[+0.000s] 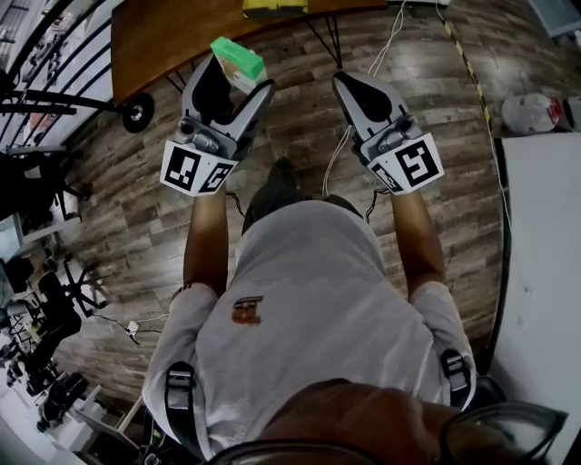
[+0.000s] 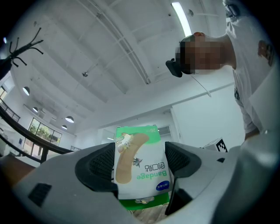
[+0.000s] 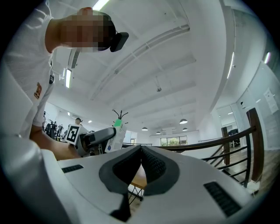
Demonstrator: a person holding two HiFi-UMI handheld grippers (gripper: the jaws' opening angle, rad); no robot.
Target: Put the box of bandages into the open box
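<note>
A green and white box of bandages [image 1: 240, 62] [image 2: 141, 168] is clamped in my left gripper [image 1: 229, 84] [image 2: 140, 164], which is shut on it and held up in the air, pointing at the ceiling. The box also shows in the right gripper view [image 3: 115, 135], with the left gripper [image 3: 94, 139] around it. My right gripper [image 1: 361, 93] [image 3: 141, 164] is shut with nothing between its jaws, raised beside the left one. No open box is visible in any view.
A wooden table [image 1: 182, 32] stands ahead above the wood floor, with a yellow-green object [image 1: 272, 8] at its far edge. A white surface [image 1: 545, 272] is at the right, a railing [image 3: 210, 146] and office chairs [image 1: 45, 309] at the left.
</note>
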